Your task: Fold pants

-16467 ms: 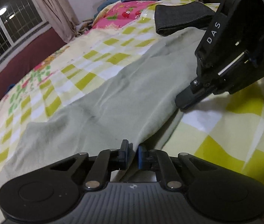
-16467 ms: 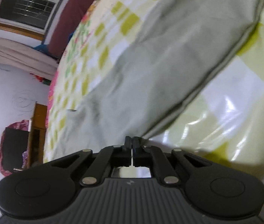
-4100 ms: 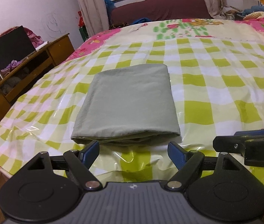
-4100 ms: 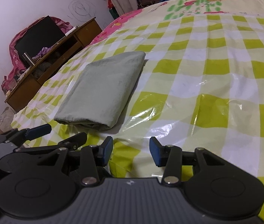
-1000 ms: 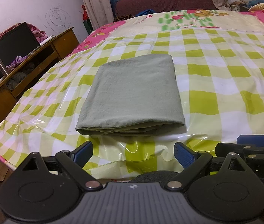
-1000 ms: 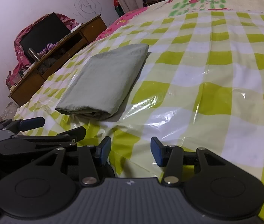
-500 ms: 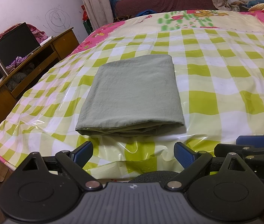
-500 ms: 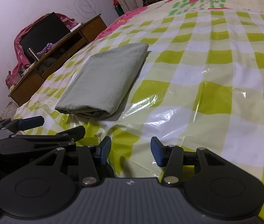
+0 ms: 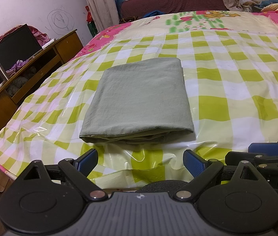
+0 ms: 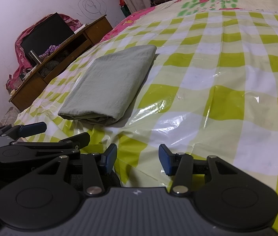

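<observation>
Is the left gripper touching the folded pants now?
Apart. The left wrist view shows the left gripper open, with a strip of checked cover between its fingertips and the near edge of the pants.

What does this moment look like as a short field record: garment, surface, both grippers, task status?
garment: green pants, folded into a flat rectangle, layered edges toward the cameras
surface: green-and-white checked plastic cover on a bed
left gripper: open, empty, short of the near edge of the pants
right gripper: open, empty, off to the right of the pants
task status: fold looks complete; nothing held
</observation>
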{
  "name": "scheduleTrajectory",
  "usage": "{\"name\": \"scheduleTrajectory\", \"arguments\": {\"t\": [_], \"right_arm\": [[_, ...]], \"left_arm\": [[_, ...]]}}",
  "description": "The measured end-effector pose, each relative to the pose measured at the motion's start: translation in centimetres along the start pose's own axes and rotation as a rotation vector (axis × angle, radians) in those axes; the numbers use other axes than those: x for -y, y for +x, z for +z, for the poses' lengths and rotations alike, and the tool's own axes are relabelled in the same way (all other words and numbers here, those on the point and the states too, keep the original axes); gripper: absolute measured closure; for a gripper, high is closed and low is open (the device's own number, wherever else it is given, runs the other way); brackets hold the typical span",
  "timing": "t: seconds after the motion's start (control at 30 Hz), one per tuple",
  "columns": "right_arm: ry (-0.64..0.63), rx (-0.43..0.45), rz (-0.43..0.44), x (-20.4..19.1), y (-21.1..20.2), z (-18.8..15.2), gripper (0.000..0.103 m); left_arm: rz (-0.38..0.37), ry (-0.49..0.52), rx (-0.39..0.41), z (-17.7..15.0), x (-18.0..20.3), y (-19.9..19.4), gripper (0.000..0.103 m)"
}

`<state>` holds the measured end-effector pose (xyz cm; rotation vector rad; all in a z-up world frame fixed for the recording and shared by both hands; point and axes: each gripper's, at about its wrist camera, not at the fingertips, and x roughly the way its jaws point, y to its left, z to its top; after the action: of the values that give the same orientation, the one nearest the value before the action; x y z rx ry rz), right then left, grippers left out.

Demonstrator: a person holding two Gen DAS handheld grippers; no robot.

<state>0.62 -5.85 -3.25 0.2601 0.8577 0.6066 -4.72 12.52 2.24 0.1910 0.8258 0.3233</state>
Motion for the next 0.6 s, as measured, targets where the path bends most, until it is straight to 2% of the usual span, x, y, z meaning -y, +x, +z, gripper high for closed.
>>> {"name": "scheduleTrajectory", "arguments": {"t": [0.6], "right_arm": [[0.001,-0.001,0.001,-0.02,0.04,-0.01,0.054]], "left_arm": [[0.0,0.002,-0.001,-0.01,0.13,0.06,0.0]]}}
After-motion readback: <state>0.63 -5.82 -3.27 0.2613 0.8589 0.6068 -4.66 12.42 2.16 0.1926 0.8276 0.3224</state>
